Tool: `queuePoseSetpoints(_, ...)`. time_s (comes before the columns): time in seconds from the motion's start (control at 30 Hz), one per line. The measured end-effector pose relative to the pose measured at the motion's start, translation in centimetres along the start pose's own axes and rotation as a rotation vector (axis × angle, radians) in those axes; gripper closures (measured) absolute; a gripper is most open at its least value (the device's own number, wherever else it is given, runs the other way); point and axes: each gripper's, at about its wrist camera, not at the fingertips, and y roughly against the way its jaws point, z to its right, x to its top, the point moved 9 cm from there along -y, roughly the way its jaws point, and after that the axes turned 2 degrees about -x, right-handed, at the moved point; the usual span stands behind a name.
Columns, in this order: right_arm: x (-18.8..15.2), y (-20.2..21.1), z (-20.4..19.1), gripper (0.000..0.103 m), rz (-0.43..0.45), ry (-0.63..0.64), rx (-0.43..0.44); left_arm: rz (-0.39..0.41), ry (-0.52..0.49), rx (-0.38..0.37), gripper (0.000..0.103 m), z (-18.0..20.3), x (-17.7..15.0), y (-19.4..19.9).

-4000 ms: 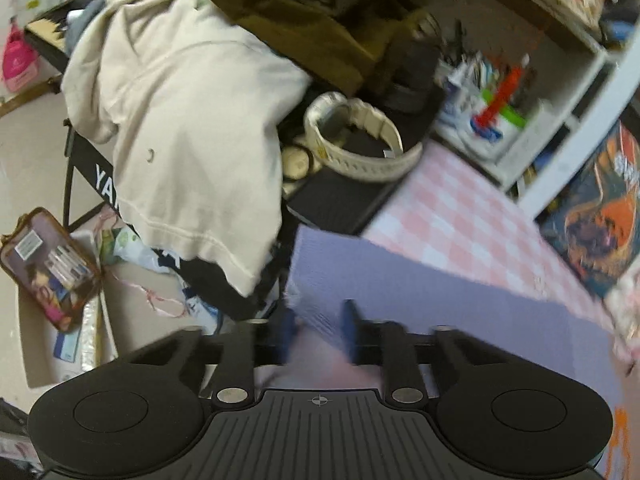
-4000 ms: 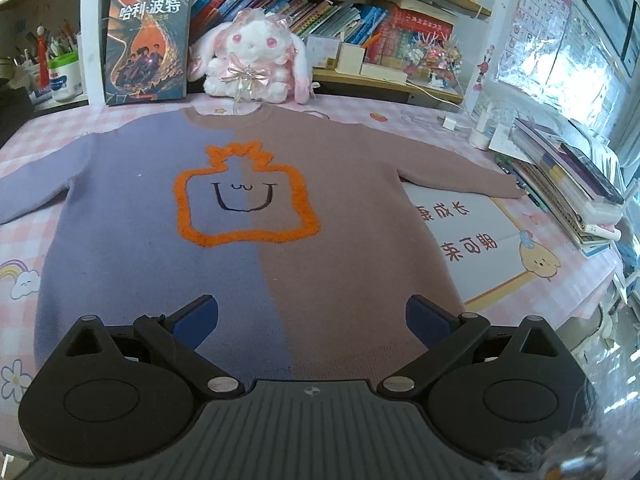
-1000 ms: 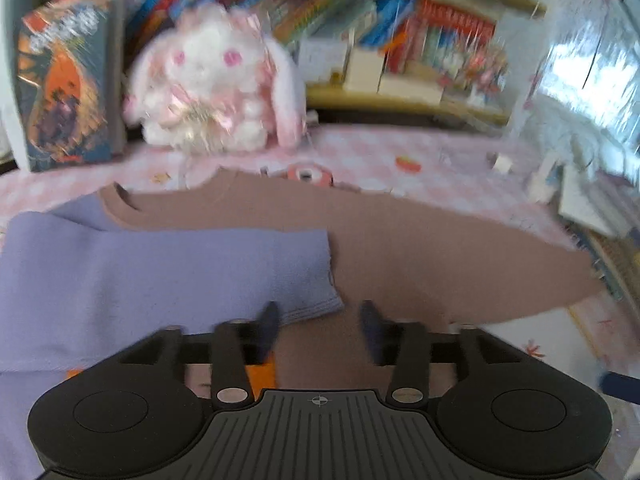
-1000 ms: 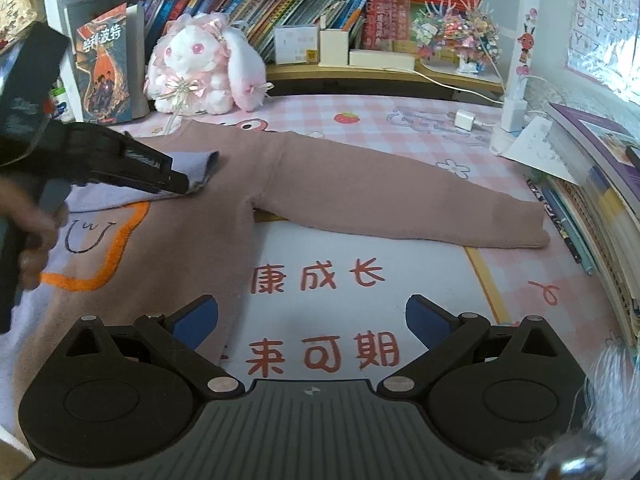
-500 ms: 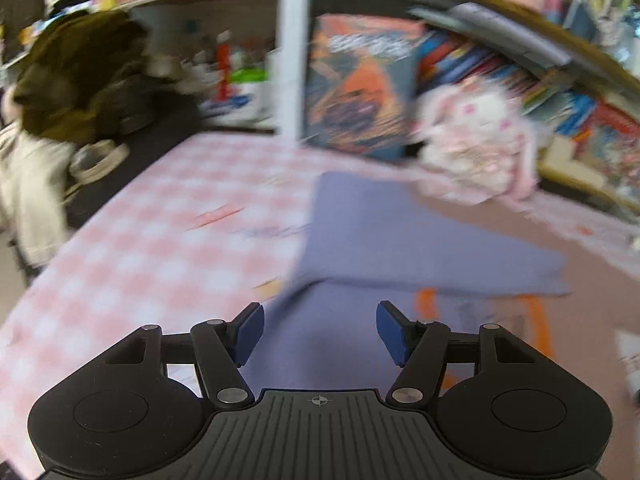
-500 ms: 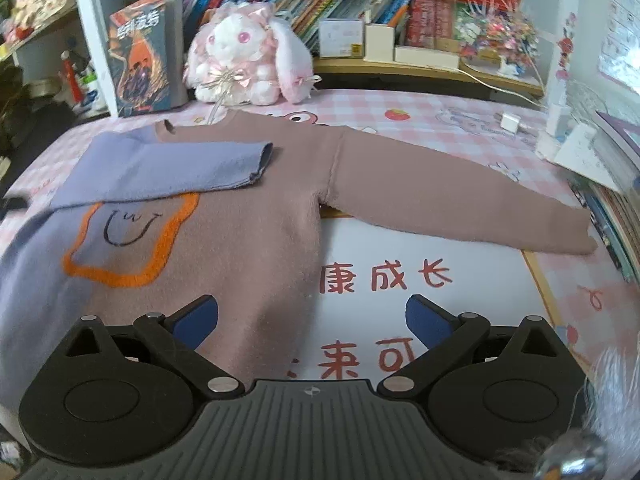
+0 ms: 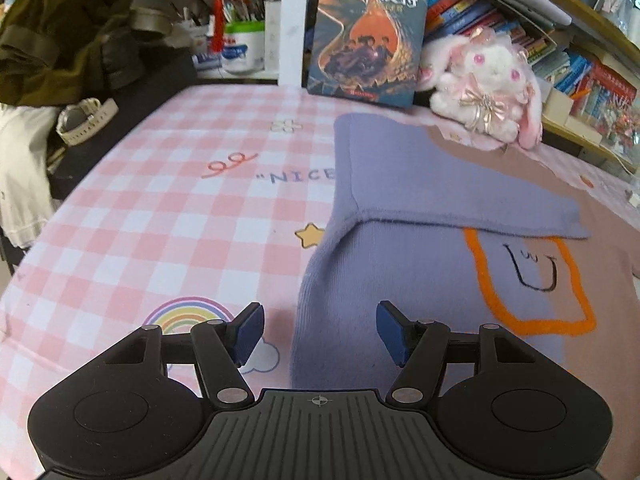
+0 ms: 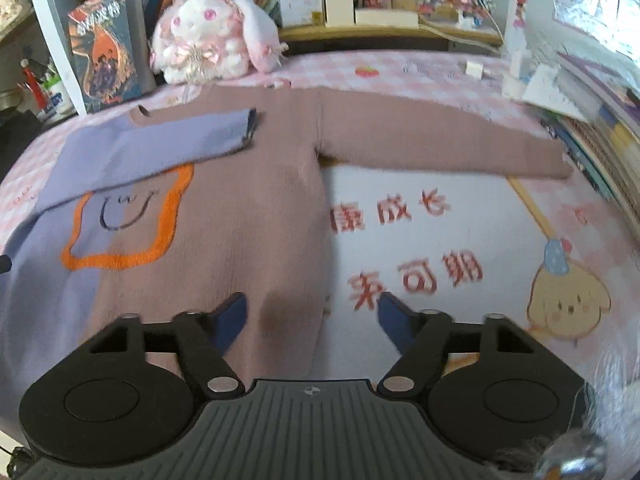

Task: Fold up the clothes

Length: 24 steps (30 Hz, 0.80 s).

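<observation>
A sweater [image 8: 248, 216], half lilac and half brown with an orange-outlined smiley, lies flat on the table. Its lilac sleeve [image 7: 440, 184] is folded across the chest, and the brown sleeve [image 8: 440, 140] stretches out to the right. My left gripper [image 7: 322, 332] hovers open over the sweater's [image 7: 400, 280] lower lilac side, whose edge runs between the fingers. My right gripper [image 8: 312, 320] sits over the lower brown side edge. Its jaws are closing with that edge between them, and the pads do not press on it.
A pink checked tablecloth [image 7: 160, 220] covers the table, with a white printed mat [image 8: 420, 248] under the brown side. A plush rabbit [image 8: 208, 48] and an upright book [image 7: 372, 36] stand at the back. Stacked books [image 8: 600, 132] line the right. Dark clothes [image 7: 60, 28] and a watch [image 7: 86, 120] sit far left.
My left gripper let go of the lilac sleeve, now folded across the chest, and swung to the sweater's left side. My right gripper shifted left over the brown edge and its jaws narrowed.
</observation>
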Motion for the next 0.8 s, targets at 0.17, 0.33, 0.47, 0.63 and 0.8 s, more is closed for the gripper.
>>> queuePoseSetpoints(0.17, -1.3, -0.3, -0.5, 0.067, -0.046, -0.042, 0.009, -0.011, 0.005, -0.027, 0.045, -0.2, -0.2, -0.6)
queuePoseSetpoints(0.33, -1.6, -0.1, -1.4, 0.084, -0.046, -0.031, 0.017, -0.014, 0.051, -0.097, 0.099, -0.4, 0.3, -0.8)
queuePoseSetpoints(0.47, -1.6, -0.3, -2.0, 0.089, -0.046, -0.027, 0.019, 0.002, 0.090, -0.116, 0.099, -0.9, 0.7, -0.6)
queuePoseSetpoints(0.63, -1.4, -0.7, -3.3, 0.090, -0.043, 0.012, 0.020, 0.023, 0.119, -0.101, 0.099, -2.4, 1.4, -0.2)
queuePoseSetpoints(0.8, -0.4, -0.8, -5.4, 0.090, -0.039, 0.064, 0.051, 0.036, 0.141, -0.061, 0.099, -4.3, 1.6, 0.0)
